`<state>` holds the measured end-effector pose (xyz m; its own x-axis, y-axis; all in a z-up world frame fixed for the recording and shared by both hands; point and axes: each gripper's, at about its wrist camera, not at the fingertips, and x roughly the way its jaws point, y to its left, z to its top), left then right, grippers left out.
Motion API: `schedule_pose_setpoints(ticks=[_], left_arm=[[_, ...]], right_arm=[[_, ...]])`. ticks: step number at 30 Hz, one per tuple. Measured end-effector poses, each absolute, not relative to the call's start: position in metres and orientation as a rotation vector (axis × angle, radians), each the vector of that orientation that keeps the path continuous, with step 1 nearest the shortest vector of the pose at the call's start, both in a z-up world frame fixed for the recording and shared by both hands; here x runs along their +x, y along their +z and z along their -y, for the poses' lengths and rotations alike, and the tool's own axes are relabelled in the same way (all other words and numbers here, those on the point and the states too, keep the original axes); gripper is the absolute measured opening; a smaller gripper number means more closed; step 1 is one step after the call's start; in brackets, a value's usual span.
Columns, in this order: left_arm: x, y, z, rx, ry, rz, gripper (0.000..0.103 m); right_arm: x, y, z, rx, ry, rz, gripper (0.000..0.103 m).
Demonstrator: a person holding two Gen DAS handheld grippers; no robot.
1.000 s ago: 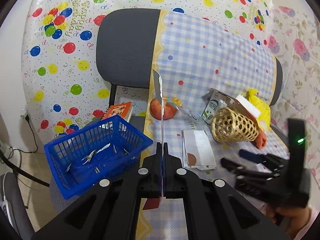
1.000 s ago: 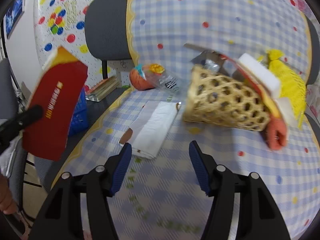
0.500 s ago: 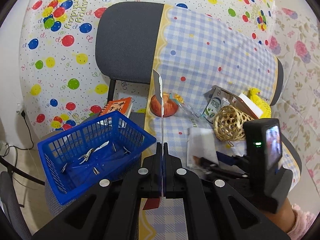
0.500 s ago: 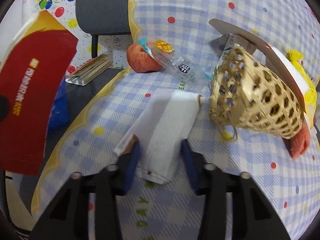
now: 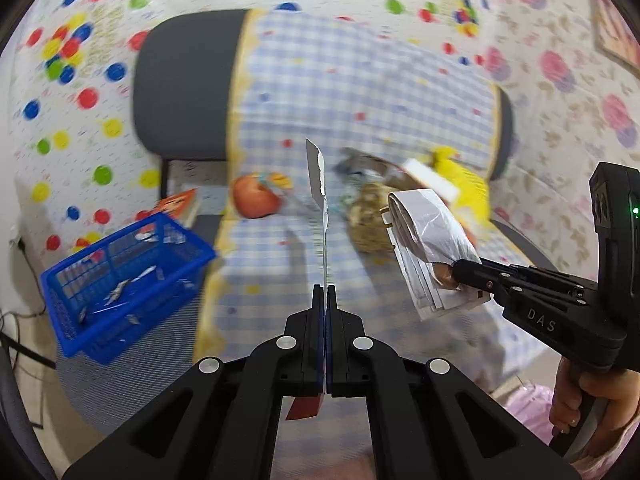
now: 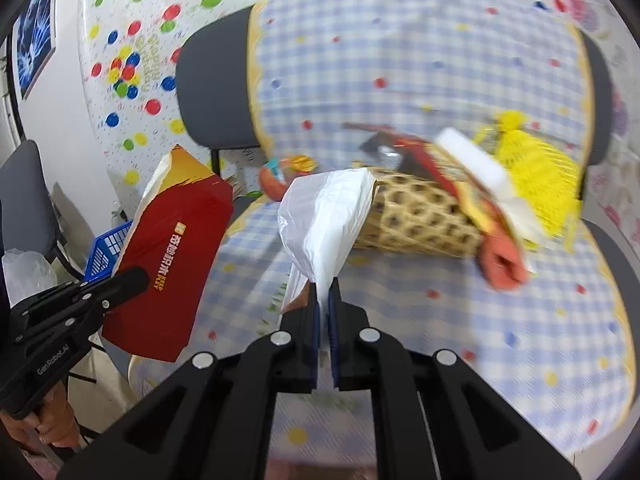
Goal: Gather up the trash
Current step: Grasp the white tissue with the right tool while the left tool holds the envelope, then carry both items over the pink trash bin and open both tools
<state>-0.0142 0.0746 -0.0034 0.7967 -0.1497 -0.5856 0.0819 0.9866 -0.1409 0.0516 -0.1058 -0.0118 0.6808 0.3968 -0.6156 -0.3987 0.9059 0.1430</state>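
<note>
My left gripper [image 5: 324,292] is shut on a flat red paper packet [image 5: 320,196], seen edge-on; the right wrist view shows its red face [image 6: 176,248]. My right gripper [image 6: 324,300] is shut on a folded white wrapper [image 6: 324,220] and holds it lifted above the checked cloth; it also shows in the left wrist view [image 5: 428,236]. A blue plastic basket [image 5: 120,276] with several small scraps sits low at the left.
On the checked cloth [image 6: 460,320] lie a woven bamboo basket [image 6: 420,216], a yellow net bag [image 6: 536,172], an apple [image 5: 254,200] and other clutter. A grey chair back [image 5: 184,88] stands behind. A booklet [image 5: 176,206] lies by the blue basket.
My right gripper closed on the white wrapper and lifted it off the cloth. The left gripper still holds the red packet; both views shifted and blurred.
</note>
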Motion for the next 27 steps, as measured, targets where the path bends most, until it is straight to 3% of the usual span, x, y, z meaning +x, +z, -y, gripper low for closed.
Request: schedule_pose_setpoints(ticks=[27], left_arm=[[-0.073,-0.015,0.164,0.077,-0.725,-0.666,0.0]], right_arm=[[-0.135,-0.034,0.343,0.142,-0.055,-0.671,0.006]])
